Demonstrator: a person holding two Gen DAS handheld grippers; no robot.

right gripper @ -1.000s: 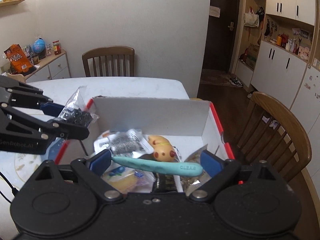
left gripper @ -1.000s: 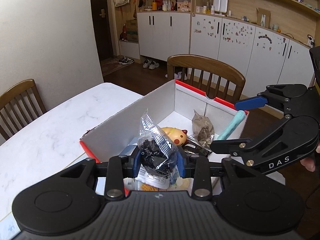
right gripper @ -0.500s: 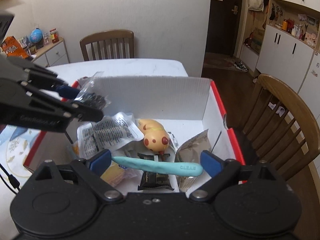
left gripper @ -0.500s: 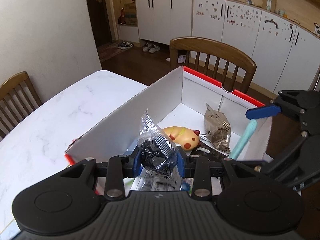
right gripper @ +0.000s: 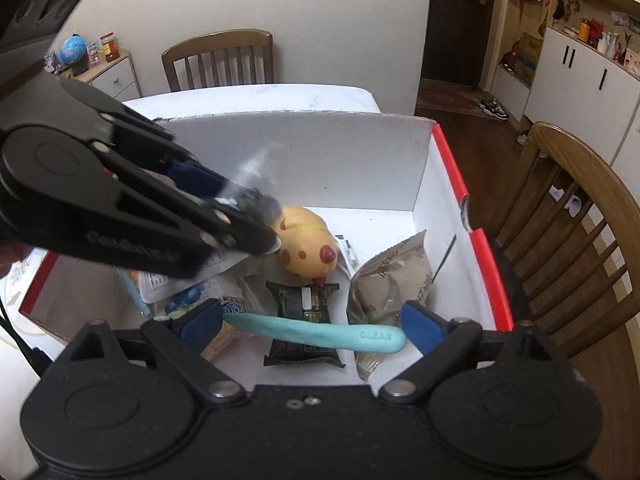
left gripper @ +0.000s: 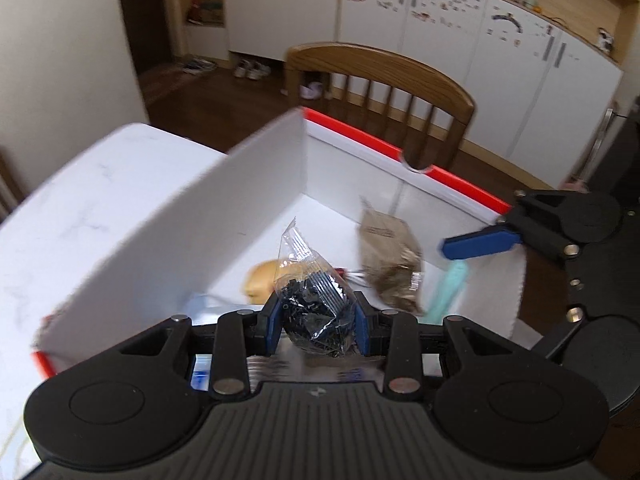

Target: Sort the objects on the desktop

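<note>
A white cardboard box with a red rim [right gripper: 340, 160] stands on the marble table. My left gripper [left gripper: 318, 320] is shut on a clear bag of small black parts [left gripper: 316, 300] and holds it above the box's inside. In the right wrist view this gripper [right gripper: 244, 220] reaches in from the left, above a yellow spotted toy [right gripper: 308, 240]. My right gripper [right gripper: 312, 324] is shut on a teal stick marked CLEAN [right gripper: 320, 330], held lengthwise between its blue pads over the near part of the box. The stick [left gripper: 448, 288] also shows in the left wrist view.
In the box lie a brown snack pouch [right gripper: 392, 280], a dark green packet [right gripper: 304, 304] and other wrapped items. A wooden chair [right gripper: 580, 220] stands right beside the box, another chair [right gripper: 220, 60] at the table's far end. The white table top [left gripper: 100, 200] runs left of the box.
Both grippers have sunk toward the box. The left one has carried the bag forward over the inside of the box, close above the yellow toy. Both grips are unchanged.
</note>
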